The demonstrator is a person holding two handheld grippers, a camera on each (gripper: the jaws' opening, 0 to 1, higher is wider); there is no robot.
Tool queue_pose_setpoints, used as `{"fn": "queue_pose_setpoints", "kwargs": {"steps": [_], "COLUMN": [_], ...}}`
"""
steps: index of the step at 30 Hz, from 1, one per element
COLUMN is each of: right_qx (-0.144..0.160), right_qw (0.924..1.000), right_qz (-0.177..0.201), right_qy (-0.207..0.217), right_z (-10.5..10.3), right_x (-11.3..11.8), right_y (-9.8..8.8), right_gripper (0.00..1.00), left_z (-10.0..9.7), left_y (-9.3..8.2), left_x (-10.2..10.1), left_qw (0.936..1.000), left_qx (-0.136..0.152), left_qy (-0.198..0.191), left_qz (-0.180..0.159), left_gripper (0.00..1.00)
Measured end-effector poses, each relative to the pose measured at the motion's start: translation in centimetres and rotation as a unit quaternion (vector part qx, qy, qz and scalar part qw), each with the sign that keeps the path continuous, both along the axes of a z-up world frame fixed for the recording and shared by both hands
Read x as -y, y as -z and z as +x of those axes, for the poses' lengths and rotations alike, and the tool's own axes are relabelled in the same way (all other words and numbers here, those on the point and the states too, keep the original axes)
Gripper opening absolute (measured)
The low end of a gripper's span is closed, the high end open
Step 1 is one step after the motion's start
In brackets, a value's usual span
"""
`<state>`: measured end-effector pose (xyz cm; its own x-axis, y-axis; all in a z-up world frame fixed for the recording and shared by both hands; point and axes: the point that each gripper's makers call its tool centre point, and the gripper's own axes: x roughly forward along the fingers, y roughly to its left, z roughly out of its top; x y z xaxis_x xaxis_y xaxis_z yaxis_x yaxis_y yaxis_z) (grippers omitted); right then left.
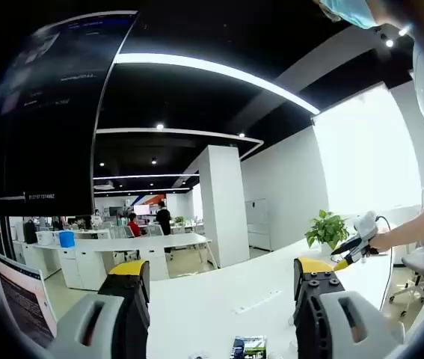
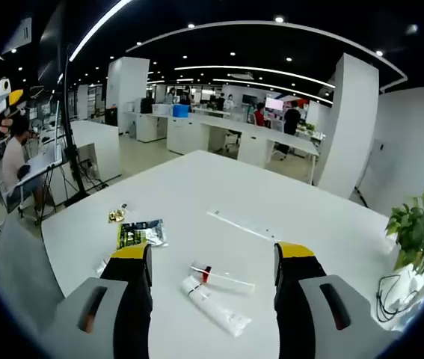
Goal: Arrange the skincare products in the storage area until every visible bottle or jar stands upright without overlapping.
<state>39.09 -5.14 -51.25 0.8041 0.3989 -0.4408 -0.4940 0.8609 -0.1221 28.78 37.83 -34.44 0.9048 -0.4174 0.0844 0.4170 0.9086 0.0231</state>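
On white table (image 2: 197,194), left to right: gold item (image 2: 117,215); green sachet (image 2: 140,234), flat, flimsy; clear tube (image 2: 223,277) and white tube (image 2: 214,305), light, soft, probably slippery, best pinched mid-body. Left gripper (image 1: 223,288) and right gripper (image 2: 212,273): jaws apart, empty.

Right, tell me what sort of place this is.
Most likely an open-plan office. A large white table stands in front, rows of white desks with seated people behind, strip lights on a black ceiling, and a potted plant at the table's edge.

Two tubes (image 2: 215,299) on table (image 2: 286,209), packet (image 2: 140,233) left.
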Motion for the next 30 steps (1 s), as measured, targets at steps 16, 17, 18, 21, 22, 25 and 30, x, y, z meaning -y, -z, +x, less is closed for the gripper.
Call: {"fn": "queue_pose_setpoints", "kwargs": {"steps": [16,17,18,21,22,25,30], "right_qx": [-0.061,-0.056,-0.045,0.01,0.026,0.065,0.115], "right_qw": [0.9973,0.9978,0.9985,0.9984,0.9974,0.9941,0.9875], "right_qz": [-0.029,-0.016,0.005,0.042,0.052,0.076,0.103], "right_qy": [-0.03,-0.031,-0.03,-0.037,-0.043,-0.043,-0.031], "right_z": [0.5,0.4,0.3,-0.1,-0.4,-1.0,-1.7], "right_x": [0.4,0.0,-0.7,-2.3,-2.8,-3.7,-4.0], "right_y": [4.8,4.4,3.5,0.1,-1.0,-3.8,-7.5], "right_gripper": [0.62,0.62,0.62,0.62,0.62,0.65,0.65], "left_z": [-0.3,-0.3,-0.4,-0.6,-0.6,-0.7,-1.0], "left_y": [-0.6,-0.6,-0.6,-0.8,-0.9,-0.8,-0.6], "left_x": [0.0,-0.1,-0.1,-0.3,-0.4,-0.2,0.2], "left_qw": [0.9999,0.9999,0.9999,0.9999,0.9999,1.0,1.0], "left_qx": [0.002,0.001,0.001,0.001,0.002,0.001,0.002], "left_qy": [-0.002,-0.002,-0.003,-0.006,-0.006,-0.003,0.002], "left_qz": [0.011,0.012,0.013,0.013,0.011,0.008,-0.001], "left_gripper": [0.82,0.82,0.82,0.82,0.82,0.82,0.82]}}
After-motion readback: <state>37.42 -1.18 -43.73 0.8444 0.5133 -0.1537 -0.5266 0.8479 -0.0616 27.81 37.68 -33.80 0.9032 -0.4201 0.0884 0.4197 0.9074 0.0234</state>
